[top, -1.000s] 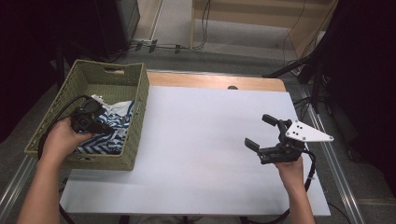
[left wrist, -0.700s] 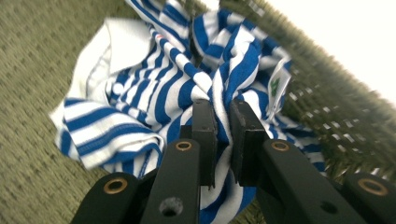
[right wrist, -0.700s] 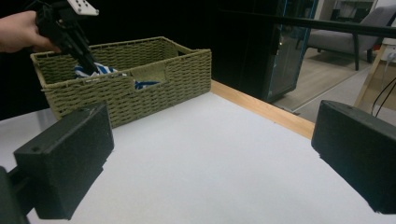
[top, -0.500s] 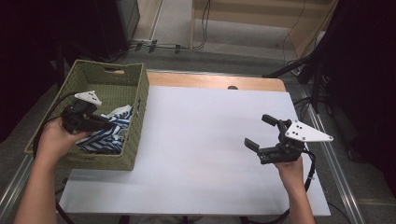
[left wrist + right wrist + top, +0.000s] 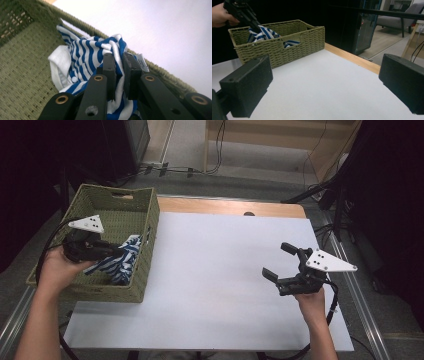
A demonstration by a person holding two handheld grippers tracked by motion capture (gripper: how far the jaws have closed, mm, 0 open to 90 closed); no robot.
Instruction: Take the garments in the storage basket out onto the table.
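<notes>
Striped cloth: a blue-and-white striped cloth (image 5: 120, 260), bunched up, with a white label showing at one fold in the left gripper view; part of it is lifted, the rest hangs down into the basket.
Cloth position: at about 9 o'clock on the table in the high view, inside the basket near its right wall.
Basket: an olive woven basket (image 5: 145, 217) with handle slots, standing at the table's 9 to 10 o'clock edge; its bottom is bare to the left of the cloth.
Left gripper: the left gripper (image 5: 119, 75) has its jaws nearly together, pinching a fold of the striped cloth between the pads; in the high view it sits over the basket with the hand at the basket's left rim.
Right gripper: the right gripper (image 5: 280, 261) is spread wide with nothing between the jaws, held above the table at about 4 o'clock, well apart from the basket and pointing towards it.
Table: a white table top (image 5: 220, 270) with a wooden strip along its 12 o'clock edge.
Cables: a black cable trails from each gripper towards the person.
</notes>
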